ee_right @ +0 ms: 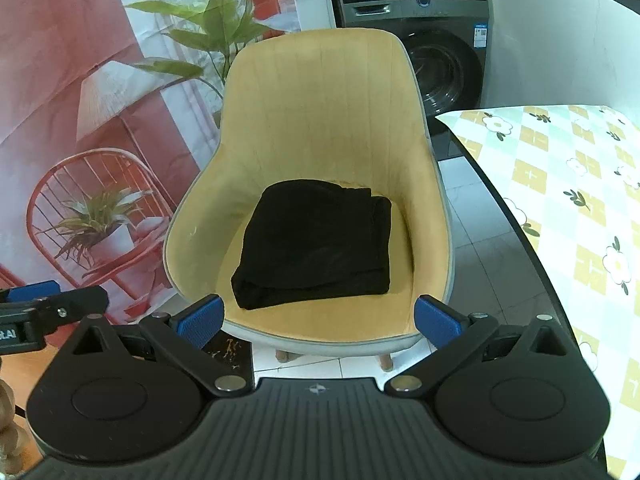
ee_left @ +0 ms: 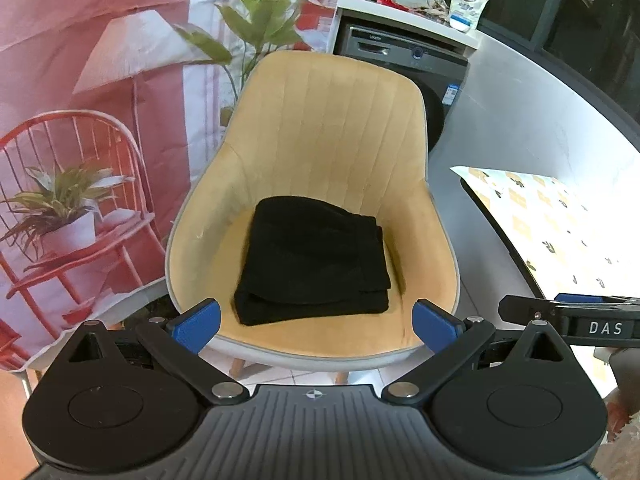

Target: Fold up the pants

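The pants [ee_left: 314, 260] lie as a compact black stack on the seat of the chair [ee_left: 328, 120], a little toward its left side, with layered edges facing the chair's front rim. Both grippers hang in front of that rim, clear of the cloth: the left gripper [ee_left: 316, 322] has its blue pads spread wide and empty, and the right gripper [ee_right: 318, 320] is the same, wide apart with nothing between. The fold looks finished, so the main risk is undoing it. A pad brushing the near edge could drag the top layer off. The seat dips and the stack sits off-centre, so a nudge might tip it toward the chair's side wall.
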A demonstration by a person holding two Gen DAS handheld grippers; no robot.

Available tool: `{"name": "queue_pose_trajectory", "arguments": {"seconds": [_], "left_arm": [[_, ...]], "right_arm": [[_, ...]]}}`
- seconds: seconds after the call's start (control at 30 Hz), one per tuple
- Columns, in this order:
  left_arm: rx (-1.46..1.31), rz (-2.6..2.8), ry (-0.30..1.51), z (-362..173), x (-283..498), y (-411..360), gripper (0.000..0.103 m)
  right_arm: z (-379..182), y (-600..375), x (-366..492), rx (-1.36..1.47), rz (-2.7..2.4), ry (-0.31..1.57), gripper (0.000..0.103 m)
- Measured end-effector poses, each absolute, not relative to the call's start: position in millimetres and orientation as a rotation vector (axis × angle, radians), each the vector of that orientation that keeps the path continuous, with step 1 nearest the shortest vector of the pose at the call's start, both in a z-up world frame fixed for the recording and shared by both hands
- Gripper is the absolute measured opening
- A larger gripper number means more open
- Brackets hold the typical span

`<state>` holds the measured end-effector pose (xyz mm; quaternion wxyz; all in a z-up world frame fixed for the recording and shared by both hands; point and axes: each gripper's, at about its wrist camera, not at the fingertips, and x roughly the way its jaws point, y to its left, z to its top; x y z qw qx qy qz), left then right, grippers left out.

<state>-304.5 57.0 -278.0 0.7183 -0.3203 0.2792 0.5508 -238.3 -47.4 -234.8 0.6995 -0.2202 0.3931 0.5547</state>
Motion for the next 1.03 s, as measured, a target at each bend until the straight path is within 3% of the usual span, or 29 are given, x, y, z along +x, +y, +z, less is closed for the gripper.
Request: {"name": "queue_pose_trajectory", "arguments": {"seconds": [1.03], "left_arm": [[-0.722, 1.266, 0.566, -278, -304, 55, 0.103]], "right_arm": [[-242, -27, -238, -0.524, 1.269, 0.905, 0.103]]}}
